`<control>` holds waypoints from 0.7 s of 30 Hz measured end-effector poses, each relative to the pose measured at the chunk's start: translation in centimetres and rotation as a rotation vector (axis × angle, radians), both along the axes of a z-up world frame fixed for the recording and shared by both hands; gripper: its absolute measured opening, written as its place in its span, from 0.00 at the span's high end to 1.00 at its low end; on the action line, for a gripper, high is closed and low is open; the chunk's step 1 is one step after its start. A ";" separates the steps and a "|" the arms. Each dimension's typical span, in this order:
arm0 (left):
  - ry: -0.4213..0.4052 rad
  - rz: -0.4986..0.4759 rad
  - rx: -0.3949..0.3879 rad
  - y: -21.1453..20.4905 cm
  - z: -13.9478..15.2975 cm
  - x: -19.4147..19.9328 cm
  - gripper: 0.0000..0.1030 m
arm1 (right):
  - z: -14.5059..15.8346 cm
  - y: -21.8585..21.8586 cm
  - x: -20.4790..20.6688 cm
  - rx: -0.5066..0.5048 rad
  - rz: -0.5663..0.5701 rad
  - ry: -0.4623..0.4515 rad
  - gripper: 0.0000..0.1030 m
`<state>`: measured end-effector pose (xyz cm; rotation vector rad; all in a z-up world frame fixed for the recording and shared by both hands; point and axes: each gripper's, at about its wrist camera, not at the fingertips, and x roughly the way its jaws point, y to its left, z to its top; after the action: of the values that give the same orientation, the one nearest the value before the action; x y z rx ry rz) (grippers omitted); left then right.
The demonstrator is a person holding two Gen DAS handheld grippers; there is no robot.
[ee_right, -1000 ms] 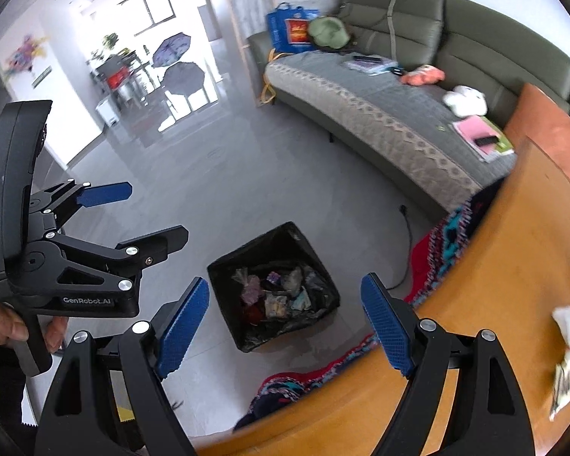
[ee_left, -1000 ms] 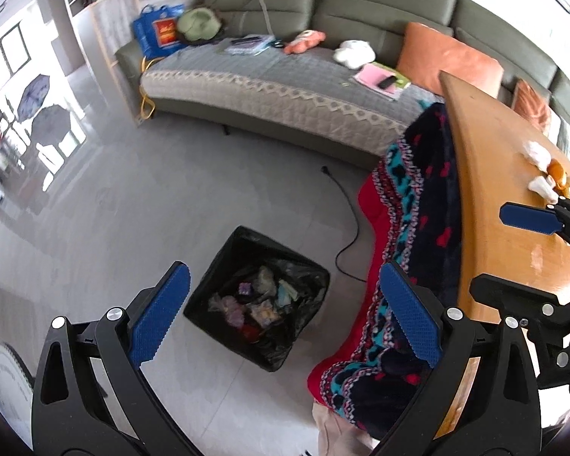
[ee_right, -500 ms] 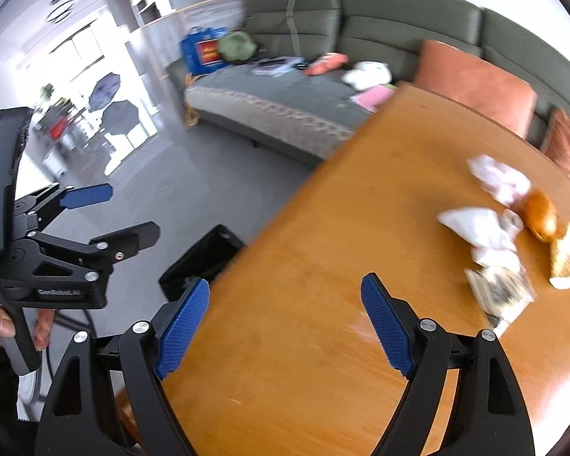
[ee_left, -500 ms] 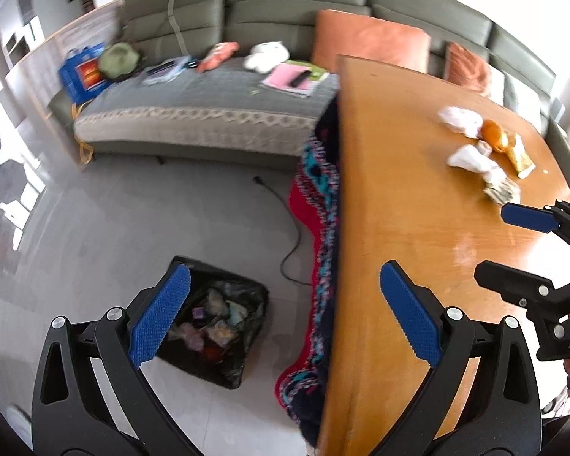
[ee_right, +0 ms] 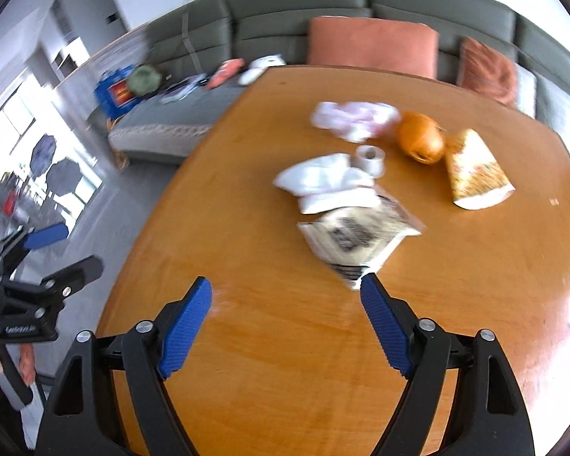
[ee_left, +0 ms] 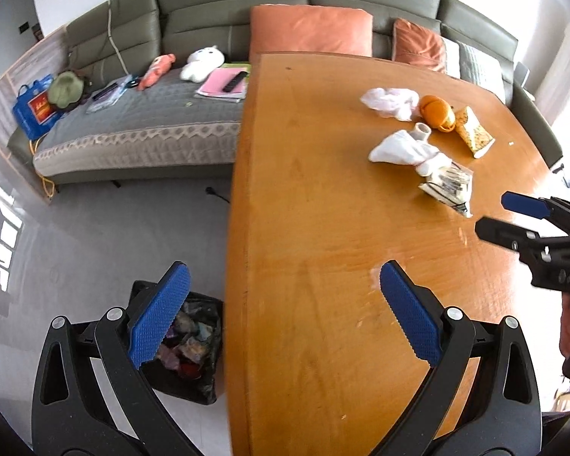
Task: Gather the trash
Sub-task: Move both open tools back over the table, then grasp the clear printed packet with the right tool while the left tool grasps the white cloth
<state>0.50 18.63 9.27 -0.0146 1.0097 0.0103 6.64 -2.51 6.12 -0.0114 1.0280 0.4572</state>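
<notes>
On the far right part of the wooden table [ee_left: 304, 228]: two crumpled white tissue wads [ee_left: 389, 100], one small white paper cup [ee_left: 421, 131], one orange round fruit [ee_left: 435, 111], one yellow patterned wrapper [ee_left: 473, 133], one clear printed plastic packet [ee_left: 446, 186]. Behind it, two orange sofa cushions [ee_left: 309, 34]. Floor: one black-lined trash bin [ee_left: 193, 345].

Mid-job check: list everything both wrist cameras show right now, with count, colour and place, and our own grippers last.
table: one, orange-brown wood, fills the foreground
crumpled tissues: two wads, white, far part of the table
orange: one, beside the far tissue wad
small roll: one, pale, by the near tissue wad
snack wrapper: one, yellow patterned, right of the orange
clear printed bag: one, nearest the right gripper
trash bin: one, black liner, on the floor left of the table, with trash inside
sofa: one, grey-green; two orange cushions, toys, papers
left gripper: blue pads, open
right gripper: blue pads, open, nothing between; jaws just closing slightly
</notes>
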 end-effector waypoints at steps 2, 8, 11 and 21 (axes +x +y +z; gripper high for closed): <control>0.004 -0.011 -0.002 -0.8 -0.1 0.6 0.06 | -0.8 -1.4 1.2 0.016 -0.040 0.038 0.30; 0.016 -0.033 -0.011 -2.4 -0.6 1.9 0.06 | -3.0 -4.1 3.9 0.070 -0.125 0.133 0.37; 0.022 -0.041 -0.021 -2.7 -0.8 2.3 0.06 | -3.7 -4.2 5.1 0.063 -0.124 0.148 0.37; 0.023 -0.009 -0.074 -3.1 -0.6 5.0 0.06 | -5.9 -3.6 8.1 0.094 -0.145 0.208 0.45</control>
<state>5.53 15.51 8.67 -0.0778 1.0328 -0.0354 14.76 -6.10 0.20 0.1971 1.2011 0.3795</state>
